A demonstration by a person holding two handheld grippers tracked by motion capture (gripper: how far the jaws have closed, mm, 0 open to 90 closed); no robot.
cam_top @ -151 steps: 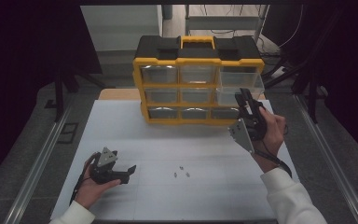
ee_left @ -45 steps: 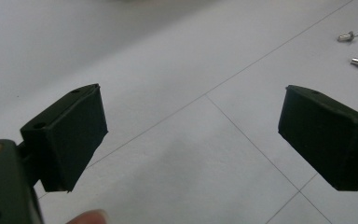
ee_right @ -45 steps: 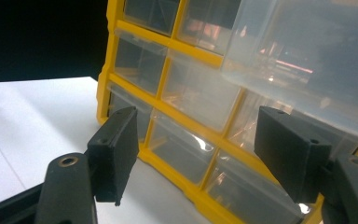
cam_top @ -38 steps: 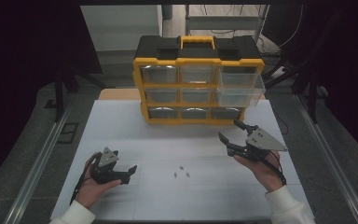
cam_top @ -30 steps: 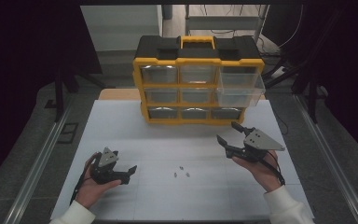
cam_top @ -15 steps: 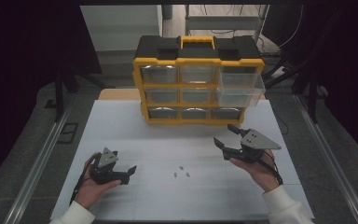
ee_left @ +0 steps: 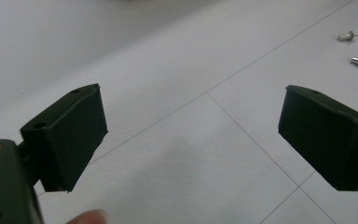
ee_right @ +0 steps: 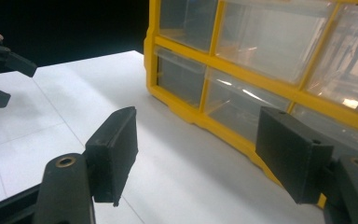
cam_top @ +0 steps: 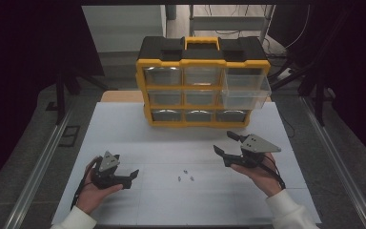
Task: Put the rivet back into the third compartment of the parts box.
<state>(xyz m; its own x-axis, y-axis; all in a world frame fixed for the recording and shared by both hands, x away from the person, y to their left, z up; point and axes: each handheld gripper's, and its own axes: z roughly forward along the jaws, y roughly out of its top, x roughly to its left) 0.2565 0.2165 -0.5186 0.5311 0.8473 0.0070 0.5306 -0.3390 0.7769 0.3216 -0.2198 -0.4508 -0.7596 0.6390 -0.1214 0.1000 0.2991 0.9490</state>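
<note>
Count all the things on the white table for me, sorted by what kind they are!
Yellow and black plastic drawer cabinet: 1
Small silver metal screws: 3
Black two-jaw grippers, left and right, both open and empty: 2
Total: 6
</note>
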